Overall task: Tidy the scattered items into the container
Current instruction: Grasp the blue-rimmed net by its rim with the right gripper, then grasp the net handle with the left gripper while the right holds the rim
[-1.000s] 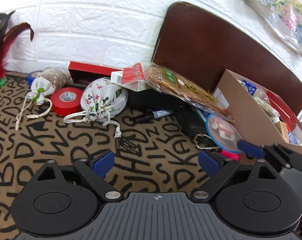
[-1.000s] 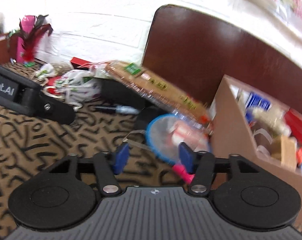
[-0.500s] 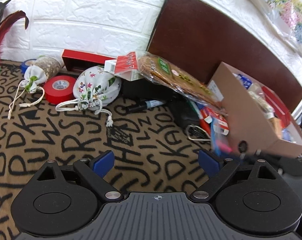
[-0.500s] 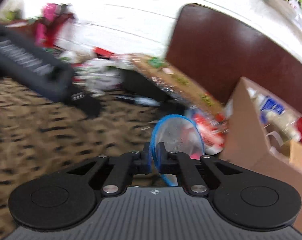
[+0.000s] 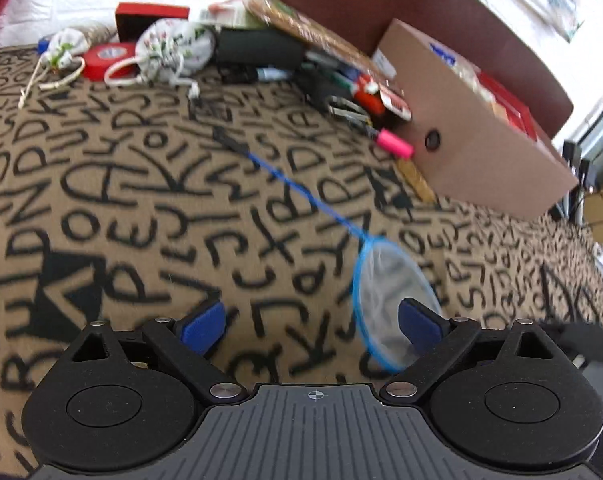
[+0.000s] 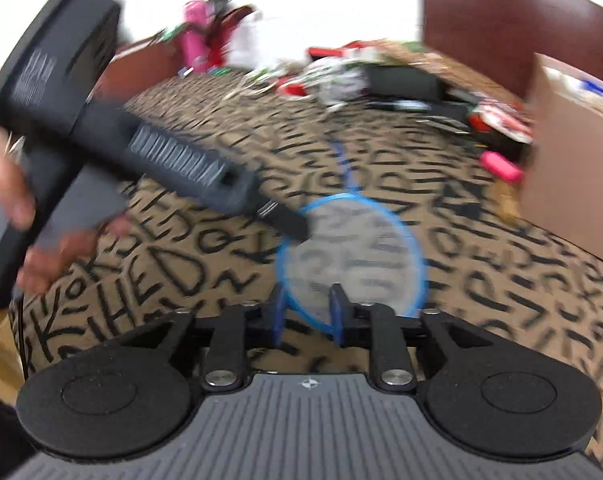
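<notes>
A small blue racket (image 5: 393, 300) with a thin blue shaft and black handle lies stretched over the lettered cloth; it also shows in the right wrist view (image 6: 353, 256). My right gripper (image 6: 307, 312) holds the racket's head rim between its narrowed jaws. My left gripper (image 5: 311, 322) is open and empty, its right finger close to the racket head. The cardboard box (image 5: 461, 132), holding several items, stands at the right; it also shows in the right wrist view (image 6: 573, 152).
Scattered along the wall: a floral pouch (image 5: 173, 46), red tape roll (image 5: 107, 58), small white pouch (image 5: 63, 46), black case (image 5: 257, 52), marker (image 5: 261, 76), cracker pack (image 5: 313, 36), pink highlighter (image 5: 393, 144). The left gripper's body (image 6: 101, 132) crosses the right wrist view.
The right gripper shut on the racket head and pulled it back from the pile by the box toward the front. Both views have drawn back from the wall.
</notes>
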Motion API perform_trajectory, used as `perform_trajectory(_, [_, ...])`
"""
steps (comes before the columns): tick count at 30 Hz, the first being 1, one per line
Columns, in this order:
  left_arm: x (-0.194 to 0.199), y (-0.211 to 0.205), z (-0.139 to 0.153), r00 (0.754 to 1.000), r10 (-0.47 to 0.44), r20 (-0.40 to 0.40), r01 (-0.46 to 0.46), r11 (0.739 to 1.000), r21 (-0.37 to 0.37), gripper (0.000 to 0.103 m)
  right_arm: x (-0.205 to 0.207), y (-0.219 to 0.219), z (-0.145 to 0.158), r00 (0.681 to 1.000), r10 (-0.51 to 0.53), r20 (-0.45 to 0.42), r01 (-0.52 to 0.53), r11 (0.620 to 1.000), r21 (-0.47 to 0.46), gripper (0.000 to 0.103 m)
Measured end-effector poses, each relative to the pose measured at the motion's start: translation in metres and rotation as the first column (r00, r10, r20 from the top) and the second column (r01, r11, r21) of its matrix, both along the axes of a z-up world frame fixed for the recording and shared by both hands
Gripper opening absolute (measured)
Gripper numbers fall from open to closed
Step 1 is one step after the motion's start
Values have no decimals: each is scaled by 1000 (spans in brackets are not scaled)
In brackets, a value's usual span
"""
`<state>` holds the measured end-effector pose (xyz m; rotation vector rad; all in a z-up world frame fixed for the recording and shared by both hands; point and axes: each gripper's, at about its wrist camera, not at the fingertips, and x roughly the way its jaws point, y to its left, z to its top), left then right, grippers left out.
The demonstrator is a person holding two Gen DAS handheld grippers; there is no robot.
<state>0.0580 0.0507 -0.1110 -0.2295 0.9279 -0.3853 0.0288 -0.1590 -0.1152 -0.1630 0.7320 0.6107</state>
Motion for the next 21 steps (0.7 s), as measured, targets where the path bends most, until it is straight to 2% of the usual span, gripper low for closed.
perform_trajectory(1, [-2, -1, 1, 1000, -4, 6, 4, 1000, -3, 96, 2, -6, 2, 1000, -30, 1, 30, 999, 12, 42])
perform_trajectory(5, [6, -10, 2, 1000, -15, 5, 15, 1000, -17, 90, 15, -25, 4, 990, -141, 4, 140, 990, 28, 44])
perform_trajectory(12, [38, -28, 2, 1000, -4, -24, 3, 997, -72, 86, 27, -32, -9, 990, -142, -22, 143, 989, 32, 45])
perform_trajectory(14, [49, -33, 1, 999, 3, -32, -5, 997, -77, 86, 28, -32, -11, 991, -131, -38, 133, 990, 48, 52])
perform_trajectory(15, [54, -36, 1, 999, 5, -32, -7, 998, -70, 85, 28, -31, -12, 991, -126, -38, 128, 990, 52, 61])
perform_trajectory(16, [59, -39, 0, 1000, 3, -28, -5, 998, -62, 84, 26, -31, -12, 992, -121, -33, 122, 991, 52, 66])
perform_trajectory(18, [65, -44, 1, 1000, -5, -16, 4, 999, -43, 81, 24, -29, -12, 994, -105, -31, 107, 993, 49, 70])
perform_trajectory(19, [68, -47, 1, 1000, -12, -14, 11, 999, -35, 73, 25, -28, -13, 995, -98, -35, 100, 994, 47, 73])
perform_trajectory(21, [71, -52, 0, 999, -28, -24, 28, 999, -23, 47, 27, -25, -16, 995, -95, -41, 97, 994, 44, 77])
